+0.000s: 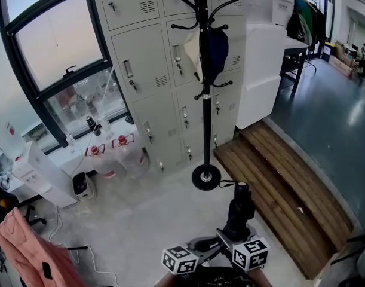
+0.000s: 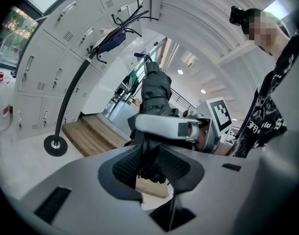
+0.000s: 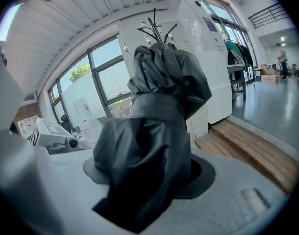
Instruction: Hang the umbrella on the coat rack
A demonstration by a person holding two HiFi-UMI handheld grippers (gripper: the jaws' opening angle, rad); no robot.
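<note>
While short of the coat rack (image 1: 205, 100), holding the folded black umbrella (image 1: 239, 211) at bottom centre of the head view, long axis pointing up the frame toward the rack's round base (image 1: 206, 177).

Grip, left gripper (image 1: 215, 242): clamped on the umbrella's lower end, ribbed pads (image 2: 126, 166) pressed against dark fabric from both sides in the left gripper view.
Grip, right gripper (image 1: 236, 232): clamped round the bundled canopy, black fabric filling the whole gap between its jaws in the right gripper view.

Rack upright at top centre of the head view, in front of grey lockers (image 1: 140, 70). Dark blue bag (image 1: 214, 49) on an upper hook. Bare hook at upper left of the pole (image 1: 183, 0), another at mid-pole (image 1: 224, 84). Well apart from the umbrella, open floor (image 1: 146, 220) between.

Step in hand, as judged: carry and approach, hanging not begun.

Next move calls for: closing on the pole, raising the umbrella to a bare hook, presenting a strap or handle loop to it. No loop discernible in any view, so worth locating first. Likely needs one claw released to guide, the other bearing the weight. Wooden platform (image 1: 278, 178) just right of the base: mind the footing.
</note>
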